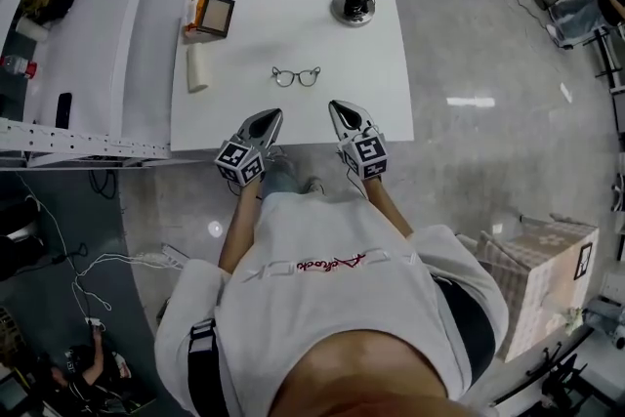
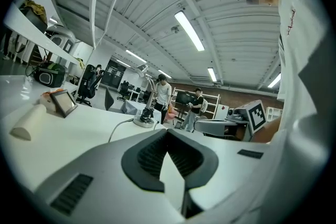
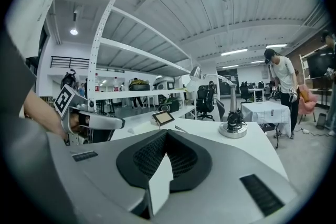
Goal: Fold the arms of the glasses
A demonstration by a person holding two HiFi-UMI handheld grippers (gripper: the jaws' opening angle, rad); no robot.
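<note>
A pair of dark thin-rimmed glasses (image 1: 296, 76) lies on the white table (image 1: 244, 122), near its middle, lenses side by side. Whether its arms are out or folded is too small to tell. My left gripper (image 1: 267, 118) hovers over the table's near edge, just short of the glasses and a little to their left. It is shut with nothing in it. My right gripper (image 1: 339, 108) is level with it to the right, also shut and empty. Neither gripper view shows the glasses; each shows only its own closed jaws, the left gripper (image 2: 167, 131) and the right gripper (image 3: 167, 131).
A desk lamp with a round base (image 1: 354, 7) stands at the table's far right. A small framed tablet (image 1: 213, 15) and a white roll (image 1: 198, 68) sit at the left side. White shelving (image 1: 88, 34) runs along the left. People stand in the background.
</note>
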